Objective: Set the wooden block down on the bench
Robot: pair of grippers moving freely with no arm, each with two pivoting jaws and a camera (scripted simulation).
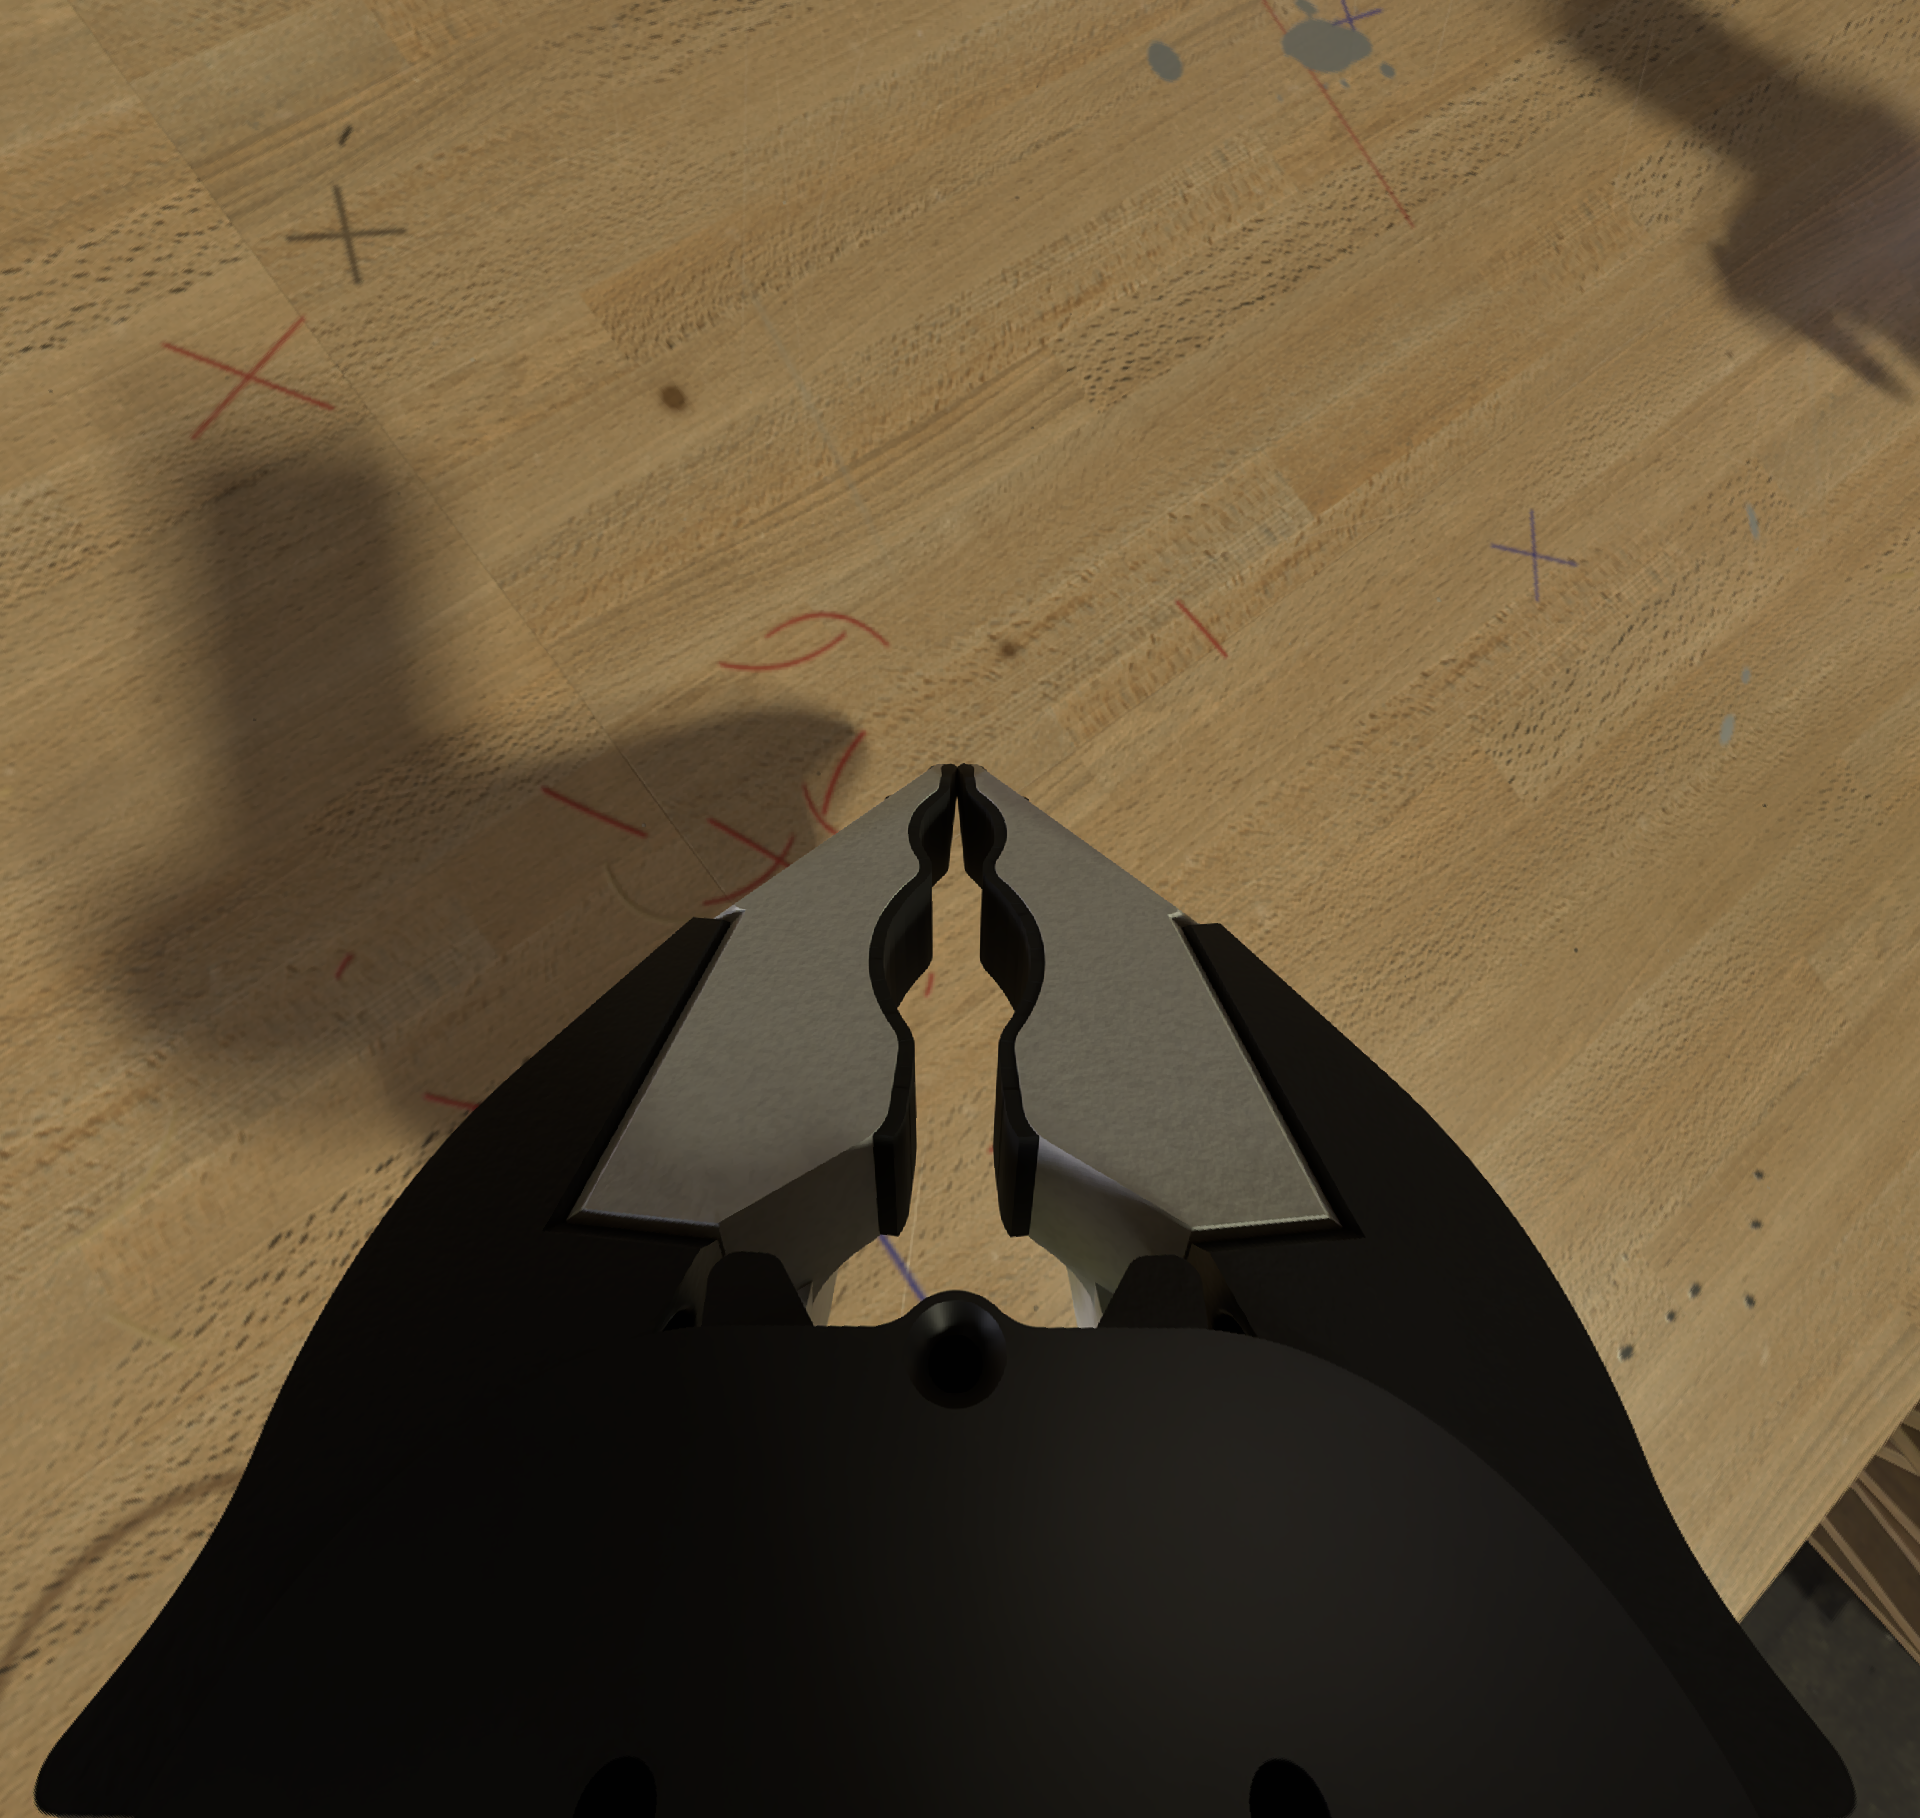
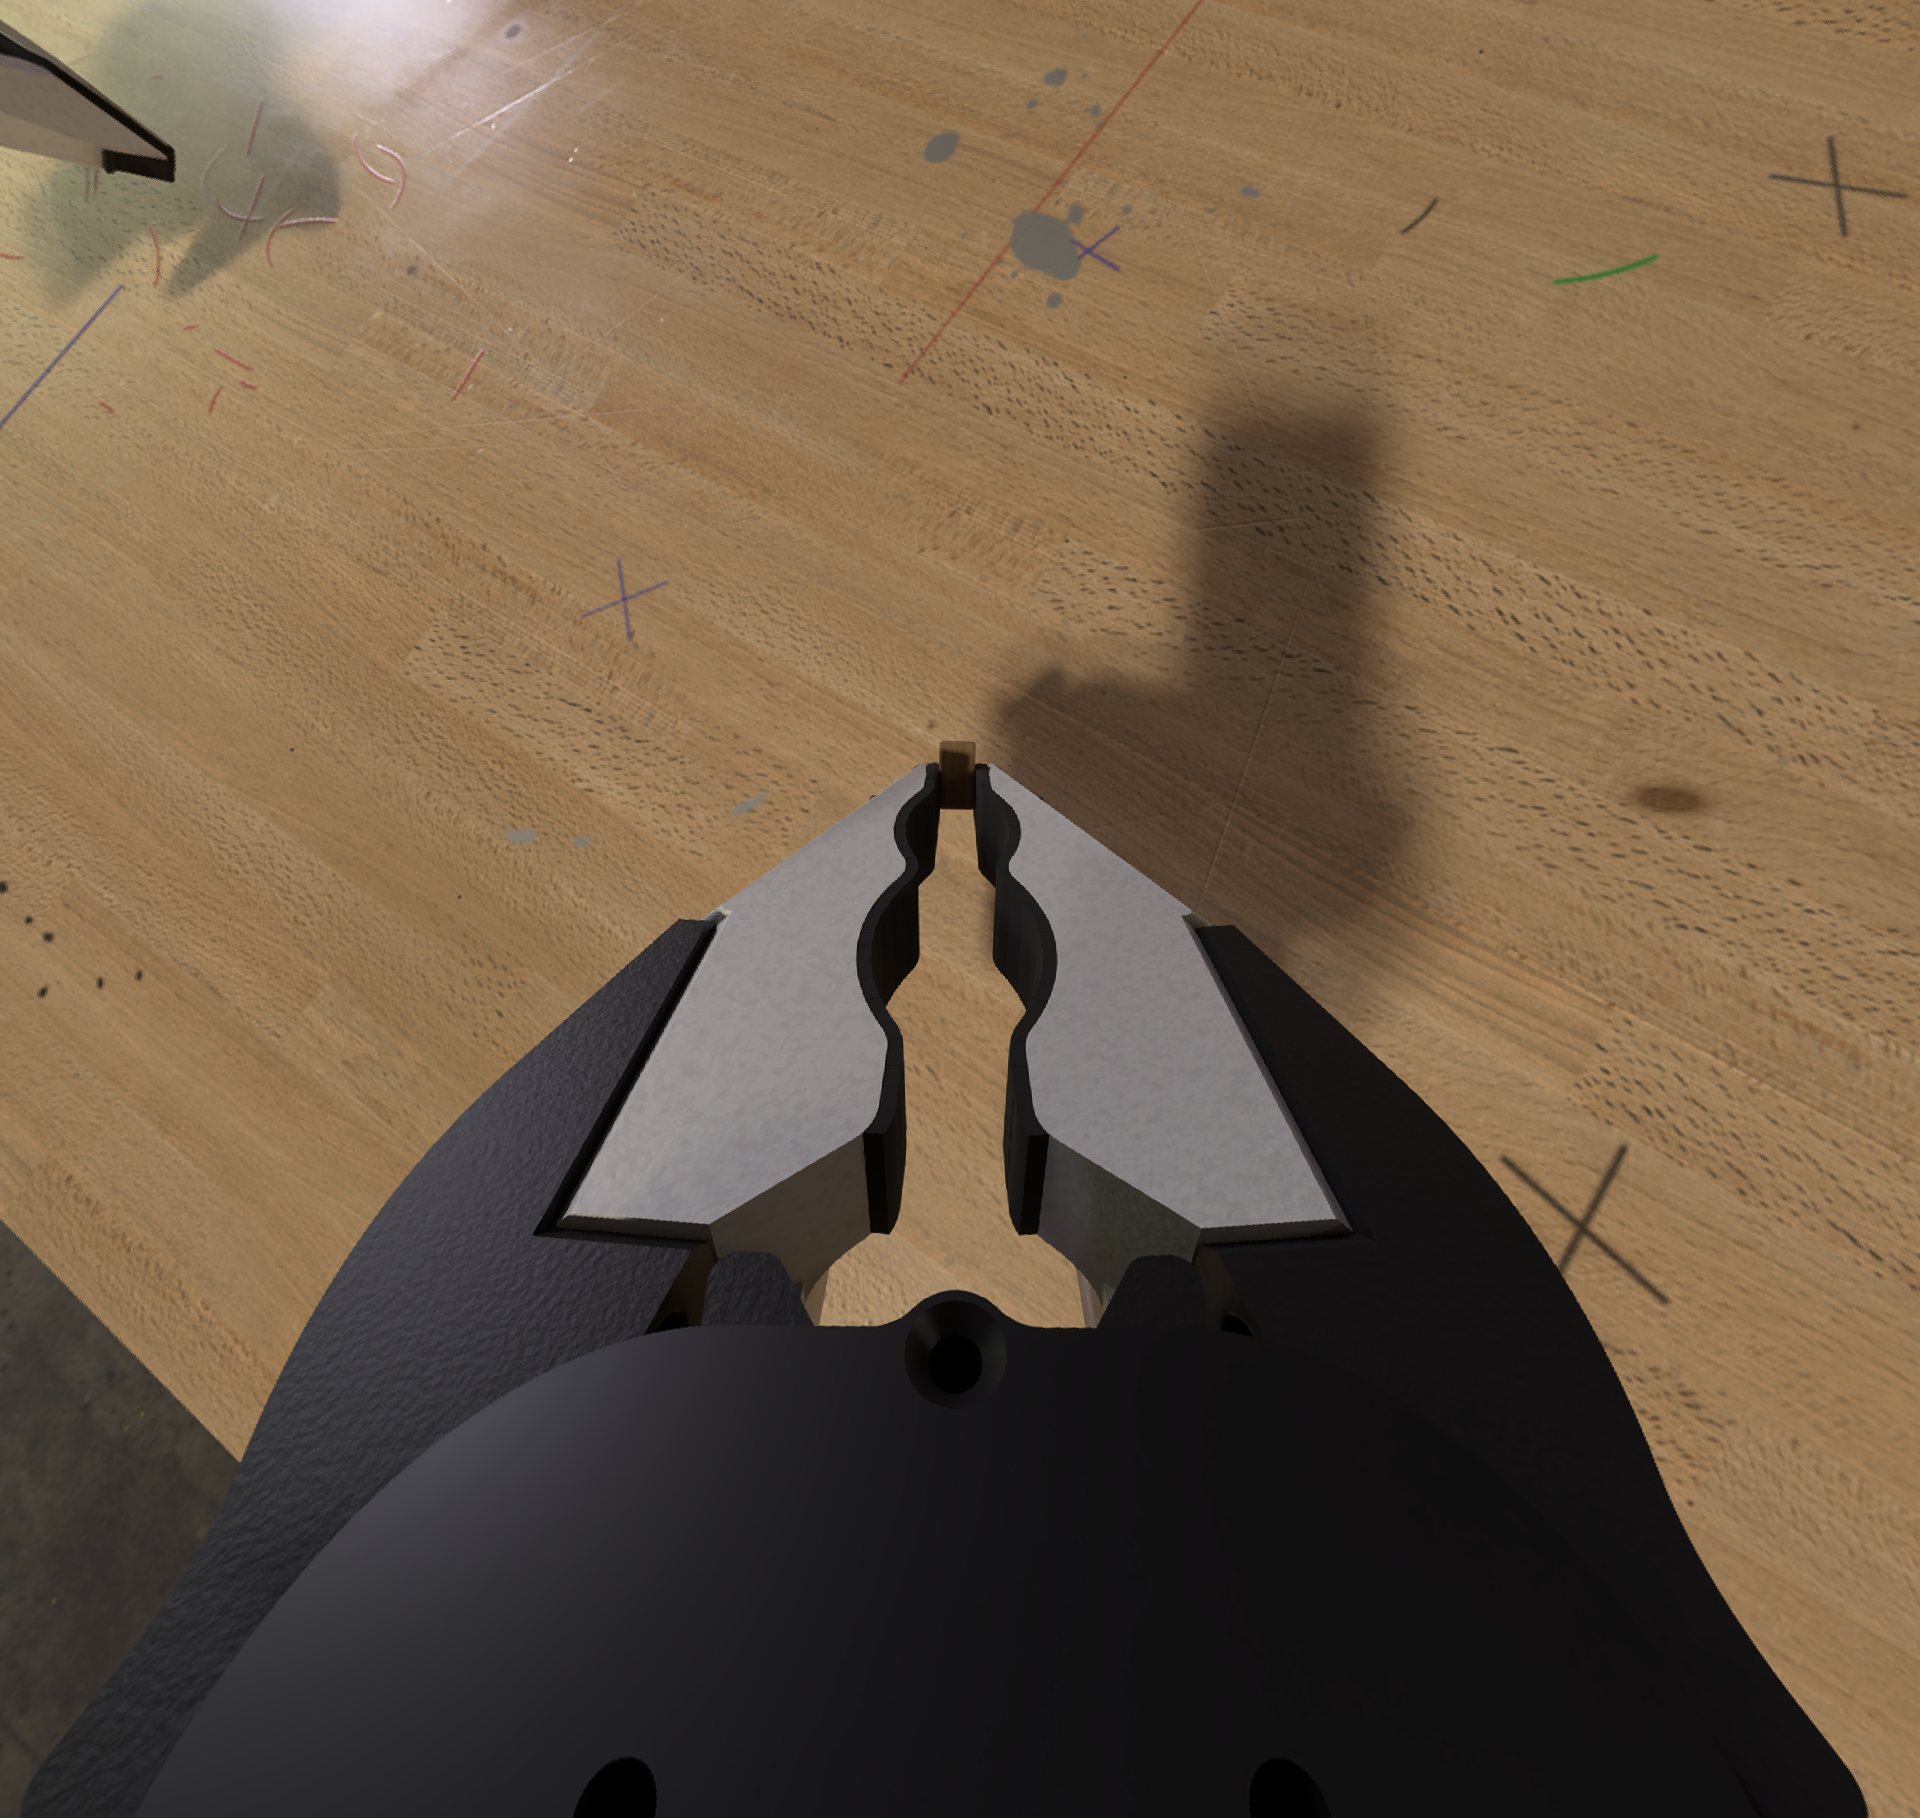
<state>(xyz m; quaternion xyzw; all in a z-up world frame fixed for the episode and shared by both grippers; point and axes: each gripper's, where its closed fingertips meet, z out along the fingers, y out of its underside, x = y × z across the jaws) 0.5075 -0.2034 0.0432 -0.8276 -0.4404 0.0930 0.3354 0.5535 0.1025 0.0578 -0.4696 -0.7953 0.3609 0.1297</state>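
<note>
My right gripper (image 2: 957,781) is shut on a small wooden block (image 2: 957,762), pinched between its fingertips, with only the block's narrow end showing past them. It hangs above the wooden bench (image 2: 727,521), and its shadow falls on the boards to the right. My left gripper (image 1: 957,776) is shut and empty, its fingertips touching, above the bench (image 1: 1039,366). The tip of the left gripper also shows at the far upper left of the right wrist view (image 2: 94,132).
The bench top bears pen crosses, red lines and grey paint splashes (image 2: 1042,244). Its edge runs at the lower right of the left wrist view (image 1: 1829,1529) and at the lower left of the right wrist view (image 2: 104,1321), with dark floor beyond.
</note>
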